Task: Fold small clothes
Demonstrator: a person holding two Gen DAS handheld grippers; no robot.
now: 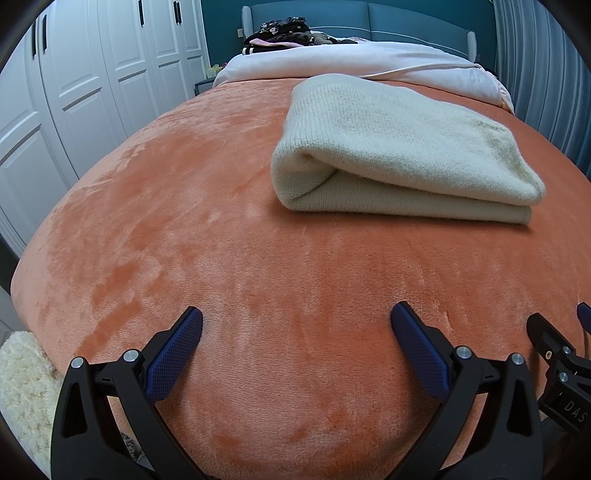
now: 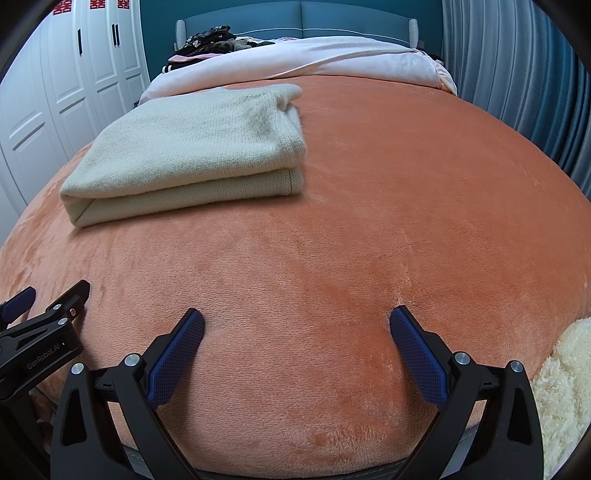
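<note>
A cream knitted garment lies folded in a thick rectangle on the orange blanket. It also shows in the right wrist view, at the upper left. My left gripper is open and empty, near the bed's front edge, well short of the garment. My right gripper is open and empty, beside the left one, with the garment ahead to its left. The right gripper's body shows at the left wrist view's right edge; the left gripper's body shows at the right wrist view's left edge.
A pale pink duvet lies across the bed's far end, with a pile of dark clothes by the blue headboard. White wardrobe doors stand left, grey curtains right. A fluffy cream rug lies below the bed edge.
</note>
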